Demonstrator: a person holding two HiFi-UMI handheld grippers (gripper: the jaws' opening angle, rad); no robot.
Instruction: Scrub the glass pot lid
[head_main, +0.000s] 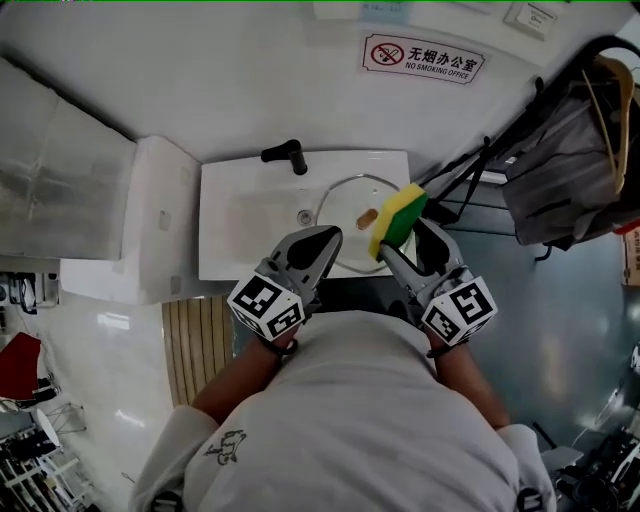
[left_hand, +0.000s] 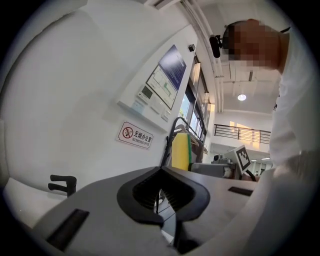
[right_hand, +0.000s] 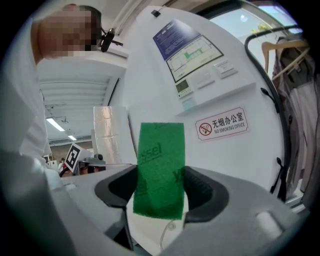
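The glass pot lid (head_main: 345, 205) lies in the white sink (head_main: 245, 225) with its wooden knob (head_main: 367, 216) facing up. My right gripper (head_main: 400, 238) is shut on a yellow and green sponge (head_main: 398, 216), held above the lid's right edge. In the right gripper view the sponge's green face (right_hand: 160, 170) stands upright between the jaws of that gripper (right_hand: 159, 192). My left gripper (head_main: 328, 238) hovers over the lid's near left rim. Its jaws meet at the tips (left_hand: 161, 170) and I see nothing held between them. The sponge (left_hand: 180, 150) shows beyond them.
A black tap (head_main: 285, 153) sits at the sink's back edge. A no-smoking sign (head_main: 424, 58) hangs on the wall behind. A dark clothes rack with hangers (head_main: 575, 140) stands to the right. A silver duct (head_main: 55, 180) and a white cabinet (head_main: 155, 215) are on the left.
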